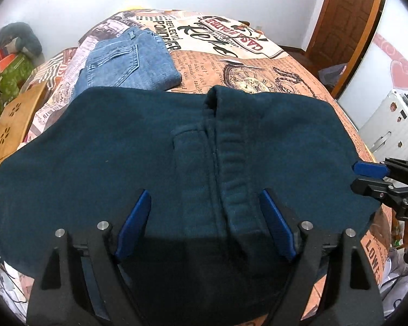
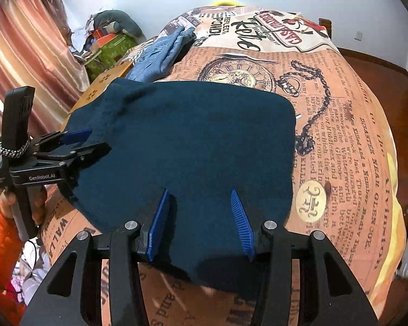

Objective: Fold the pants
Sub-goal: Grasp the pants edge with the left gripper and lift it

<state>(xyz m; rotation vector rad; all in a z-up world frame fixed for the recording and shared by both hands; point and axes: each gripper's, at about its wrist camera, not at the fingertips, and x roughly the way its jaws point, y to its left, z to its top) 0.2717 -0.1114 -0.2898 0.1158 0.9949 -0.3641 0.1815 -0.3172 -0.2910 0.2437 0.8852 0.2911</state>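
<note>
the dark teal pants (image 1: 138,146) lie spread flat on a table under a newspaper-print cloth (image 1: 258,65), covering its near half; in the left wrist view a ribbed waistband or seam runs down the middle of the fabric. beyond them, at the far left of the cloth, sits a folded pair of jeans (image 1: 127,62), its near edge just beside the pants' far edge.

the left gripper (image 1: 205,218) hangs over the near part of the pants with its blue pads wide apart, nothing pinched between them. the right gripper (image 2: 200,218) is over the pants' near right part, its pads set partly apart with fabric under them, not clamped as far as the views show.

in the right wrist view a hand (image 2: 21,203) in an orange sleeve (image 2: 0,250) holds the left gripper's handle. a wooden stool (image 1: 8,130) stands left of the table, with clutter beyond it.
</note>
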